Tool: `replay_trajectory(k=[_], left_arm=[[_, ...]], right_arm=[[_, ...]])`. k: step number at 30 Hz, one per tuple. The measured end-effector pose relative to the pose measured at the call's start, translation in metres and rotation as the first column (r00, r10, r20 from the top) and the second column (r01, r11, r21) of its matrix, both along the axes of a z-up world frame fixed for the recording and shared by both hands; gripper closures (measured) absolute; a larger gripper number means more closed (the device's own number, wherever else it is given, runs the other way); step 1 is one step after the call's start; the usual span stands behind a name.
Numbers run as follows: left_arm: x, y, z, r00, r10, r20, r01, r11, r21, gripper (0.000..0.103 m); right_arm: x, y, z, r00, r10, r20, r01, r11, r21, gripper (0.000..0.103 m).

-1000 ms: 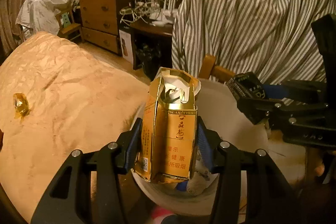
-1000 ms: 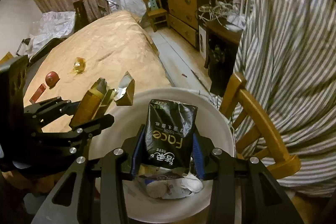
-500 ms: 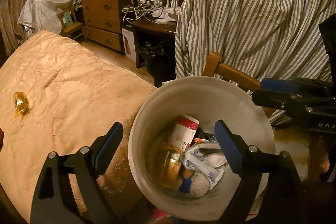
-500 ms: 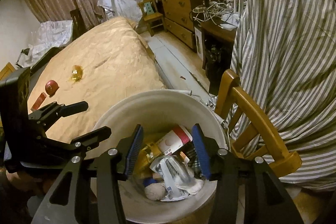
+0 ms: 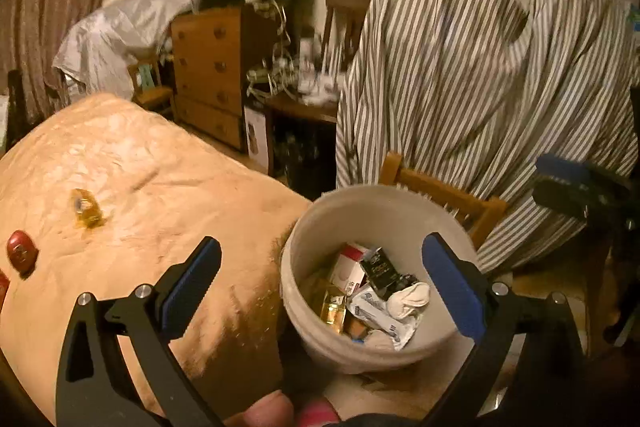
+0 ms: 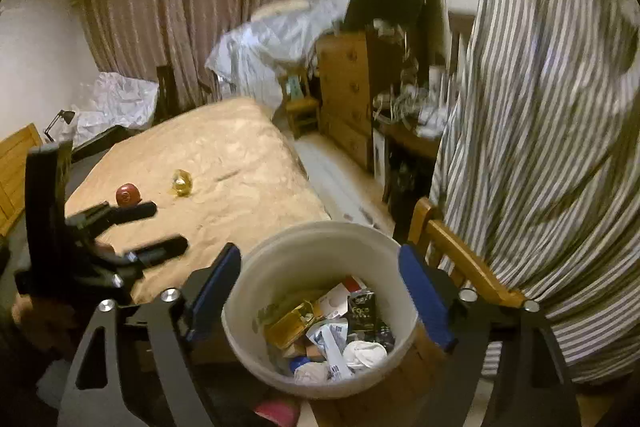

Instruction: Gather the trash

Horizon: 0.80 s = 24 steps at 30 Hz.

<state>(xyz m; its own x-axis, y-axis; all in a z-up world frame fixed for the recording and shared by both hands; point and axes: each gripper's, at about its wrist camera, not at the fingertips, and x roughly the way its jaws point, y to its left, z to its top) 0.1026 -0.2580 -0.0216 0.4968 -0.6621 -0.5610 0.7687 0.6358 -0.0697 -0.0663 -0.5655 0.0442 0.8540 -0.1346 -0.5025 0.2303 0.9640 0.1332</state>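
The bin [image 6: 320,311] sits on the floor beside the bed [image 6: 224,167], close enough that anything picked off the cover can be dropped in with a short reach. It already holds a heap of trash: a gold pack [image 6: 294,321], a black tissue pack [image 6: 362,313], a red-and-white box [image 5: 348,267] and crumpled white wrappers [image 5: 384,311], all lying loose below the rim.

Both tools hang above it, angled down at the opening. The left gripper [image 5: 320,291] is released, its jaws having just swung wide, with nothing between the blue pads. The right gripper [image 6: 320,295] is likewise released after just opening, jaws straddling the bin's mouth but clear of it, which fits a drop made from directly overhead.

More trash waits on the bed: a yellow wrapper [image 5: 86,213] and a red round piece [image 5: 22,253], near each other and well apart from the bin. I judge these the next pickups.
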Motion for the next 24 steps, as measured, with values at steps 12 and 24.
replay_trajectory(k=[12,24], left_arm=[[-0.069,0.050,-0.003,0.995,0.078,0.066,-0.077,0.997,-0.016,0.006],[-0.098,0.059,0.002,0.995,0.053,0.085,-0.051,0.998,-0.028,0.006]], right_arm=[[-0.116,0.051,-0.021,0.992,-0.109,0.062,0.111,0.993,-0.031,0.010],[-0.157,0.071,-0.033,0.991,-0.110,0.081,0.112,0.994,-0.013,0.007]])
